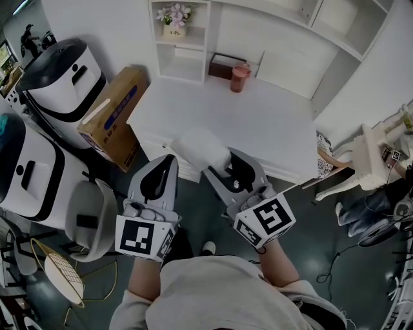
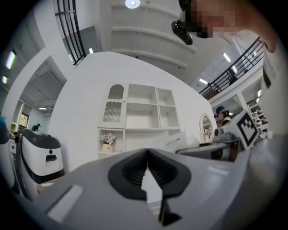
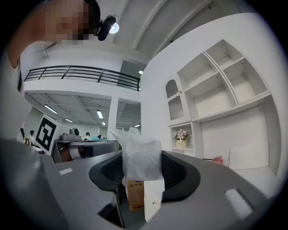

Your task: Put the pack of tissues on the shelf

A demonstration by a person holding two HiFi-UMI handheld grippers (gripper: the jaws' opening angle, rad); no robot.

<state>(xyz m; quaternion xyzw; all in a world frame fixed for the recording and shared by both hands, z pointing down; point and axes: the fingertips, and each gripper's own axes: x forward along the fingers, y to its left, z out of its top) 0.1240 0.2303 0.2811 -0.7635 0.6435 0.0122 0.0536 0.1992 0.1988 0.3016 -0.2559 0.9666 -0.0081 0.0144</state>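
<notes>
The tissue pack sits mid-frame in the head view, up in the air over the near edge of the desk, so it's not on the shelf yet. The right gripper has it pinched by the near end, jaws about halfway apart and pressing into both sides. My guess is that's deliberate: most of the pack pokes out ahead of the jaws, so the free end can go into a shelf bay first.

Looks-wise it's a soft white plastic-wrapped bundle, puffy and crinkled at the top. In the right gripper view the pack shows an orange-brown printed label low down between the jaws.

The left gripper hangs just left of it, tips closed together on nothing. It's probably just idle, since a light pack needs only one grip.

The shelf is at the upper left with a flower pot in it. A red cup stands at the desk's back.
</notes>
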